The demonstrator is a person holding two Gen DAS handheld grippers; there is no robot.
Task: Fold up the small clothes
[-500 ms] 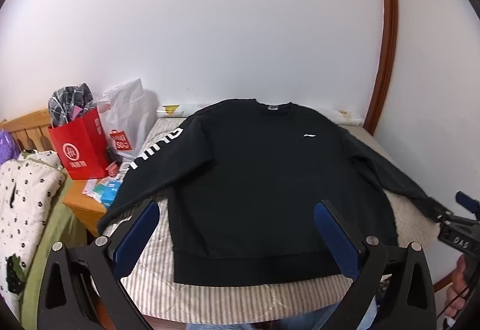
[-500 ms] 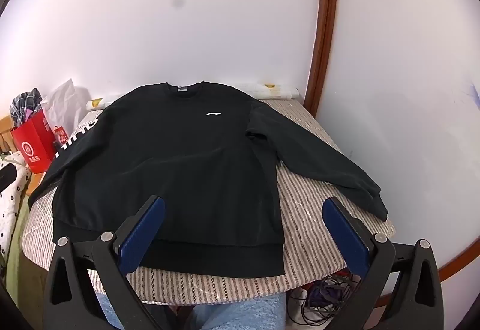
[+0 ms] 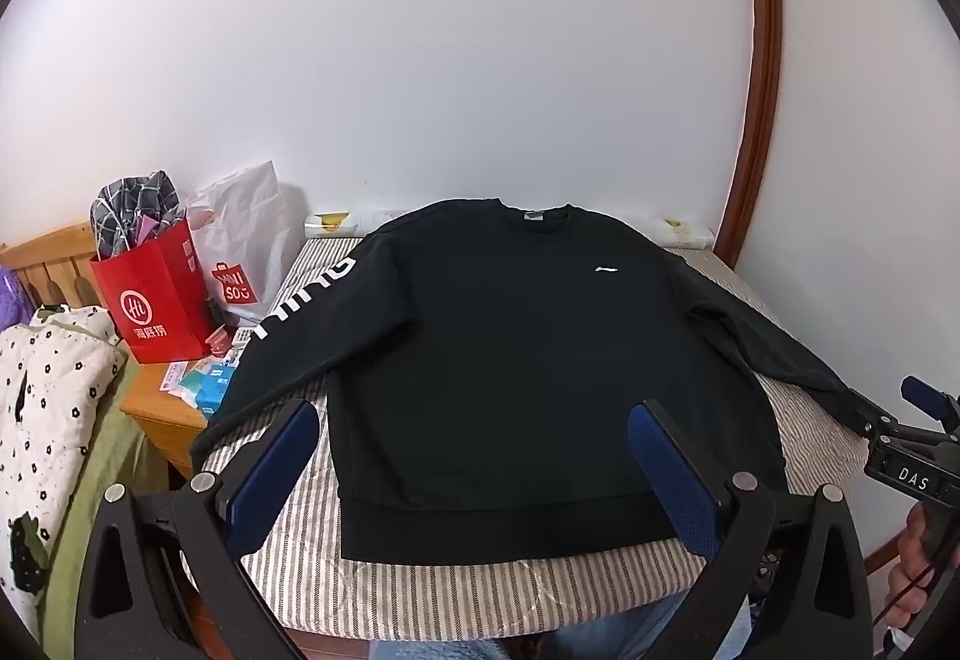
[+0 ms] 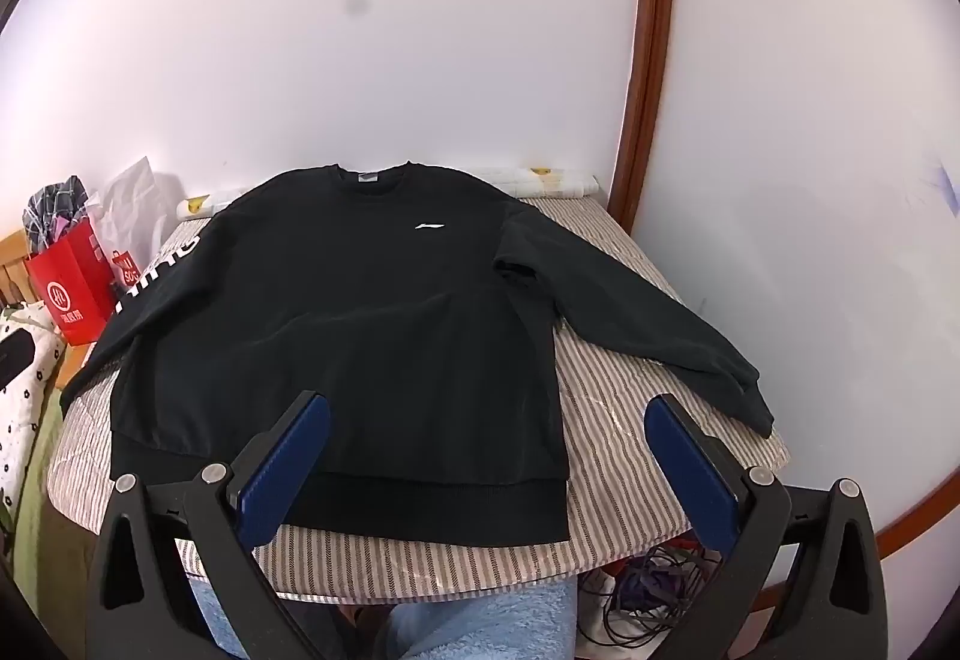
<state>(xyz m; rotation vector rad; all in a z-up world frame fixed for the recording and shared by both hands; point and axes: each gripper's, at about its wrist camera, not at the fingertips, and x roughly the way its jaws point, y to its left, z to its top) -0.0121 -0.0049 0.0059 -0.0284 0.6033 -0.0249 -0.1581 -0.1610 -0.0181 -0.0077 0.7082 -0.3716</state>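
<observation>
A black sweatshirt (image 3: 510,360) lies flat, front up, on a striped table (image 3: 432,588), sleeves spread out to both sides; it also shows in the right wrist view (image 4: 372,336). The left sleeve bears white letters (image 3: 300,300). My left gripper (image 3: 474,471) is open and empty, held above the hem near the table's front edge. My right gripper (image 4: 486,468) is open and empty above the hem's right corner; it also shows at the right edge of the left wrist view (image 3: 918,420), near the right cuff (image 4: 750,396).
A red paper bag (image 3: 156,294) and a white Miniso bag (image 3: 240,252) stand on a wooden nightstand (image 3: 162,414) left of the table. A spotted quilt (image 3: 42,390) lies far left. A white wall is behind and a wood-trimmed wall (image 4: 648,60) to the right. Cables (image 4: 648,594) lie under the table.
Both grippers have shifted slightly; the sweatshirt has not moved.
</observation>
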